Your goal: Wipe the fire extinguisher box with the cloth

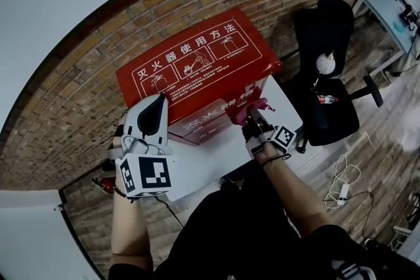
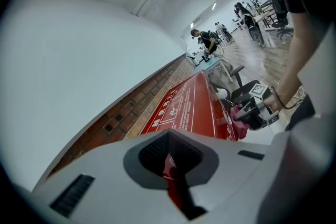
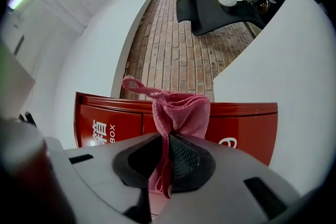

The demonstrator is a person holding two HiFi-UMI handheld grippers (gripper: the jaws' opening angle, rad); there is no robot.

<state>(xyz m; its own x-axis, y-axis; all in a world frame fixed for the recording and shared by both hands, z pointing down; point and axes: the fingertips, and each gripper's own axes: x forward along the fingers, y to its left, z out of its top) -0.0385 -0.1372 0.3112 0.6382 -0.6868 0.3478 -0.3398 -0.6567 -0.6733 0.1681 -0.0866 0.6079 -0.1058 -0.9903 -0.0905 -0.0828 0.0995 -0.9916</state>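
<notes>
The red fire extinguisher box (image 1: 197, 65) stands by the brick wall. Our left gripper (image 1: 156, 108), jaws closed and empty, sits at its lid, likely steadying it. Our right gripper (image 1: 254, 122) pinches the pink cloth (image 1: 244, 111) at the box's front edge, bunched for wiping.

I see the fire extinguisher box (image 1: 197, 65) on the counter (image 1: 216, 151), with the brick wall (image 1: 85, 95) right behind it. My left gripper (image 1: 156, 105) is at the box's front left corner. My right gripper (image 1: 252, 118) is before its front right end, the cloth (image 1: 244, 105) in its jaws. An office chair (image 1: 328, 82) stands right of the box.
</notes>
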